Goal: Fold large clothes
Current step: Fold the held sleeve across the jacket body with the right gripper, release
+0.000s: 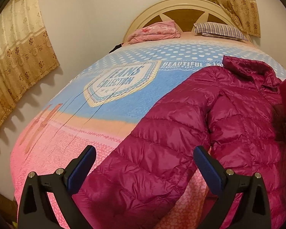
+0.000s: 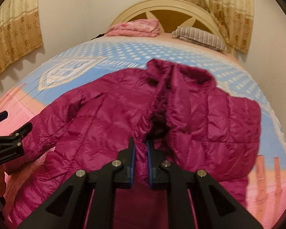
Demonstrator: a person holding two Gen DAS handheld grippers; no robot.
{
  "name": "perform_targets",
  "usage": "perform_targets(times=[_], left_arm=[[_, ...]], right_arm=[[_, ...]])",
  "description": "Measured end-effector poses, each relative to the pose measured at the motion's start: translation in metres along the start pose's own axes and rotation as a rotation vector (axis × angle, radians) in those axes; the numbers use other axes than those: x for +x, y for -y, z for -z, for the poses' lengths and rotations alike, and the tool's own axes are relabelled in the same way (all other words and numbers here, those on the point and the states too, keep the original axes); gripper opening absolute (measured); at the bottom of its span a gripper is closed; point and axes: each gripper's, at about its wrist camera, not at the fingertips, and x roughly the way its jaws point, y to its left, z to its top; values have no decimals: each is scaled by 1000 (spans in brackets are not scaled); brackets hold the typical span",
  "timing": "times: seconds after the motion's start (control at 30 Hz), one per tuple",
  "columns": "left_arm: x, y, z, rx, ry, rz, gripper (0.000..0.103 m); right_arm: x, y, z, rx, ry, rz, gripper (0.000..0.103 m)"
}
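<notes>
Now the right tool (image 2: 141,150) is clamped on the jacket (image 2: 108,118) hem; the left tool (image 1: 144,159), fingers apart, hovers above its sleeve (image 1: 143,162). At 12 o'clock on the bed (image 1: 114,103) lie a pillow (image 1: 219,31) and a pink blanket (image 1: 154,31).

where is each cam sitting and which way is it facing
Left wrist: on the left gripper, jaws open above the jacket sleeve, facing up the bed to the headboard.
Right wrist: on the right gripper, shut on the jacket's sleeve cuff, facing the headboard; the left gripper shows at its left edge.
Shared: jacket, bed, pink bundle, striped pillow, curtains.
</notes>
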Motion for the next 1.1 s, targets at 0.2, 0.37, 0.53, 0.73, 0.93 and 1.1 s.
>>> perform_targets(times=[0.2,0.37,0.53,0.73,0.93,1.1], left_arm=[[-7,5,-5,23,20,-13,102],[-15,4,-14,13,37,-25,102],[-29,19,-23,32,71,-18,102],[-44,63,-40,81,101,52,102],[-52,118,-59,133,134,94,102],[-43,156,-63,164,118,99,102]], right_arm=[[20,-12,14,33,-44,-97,31],[-15,-21,20,-1,22,-181,62],[-58,2,25,16,78,-217,62],[-68,111,25,239,85,-20,62],[-33,228,32,501,56,202,53],[11,233,18,422,-3,190,49]])
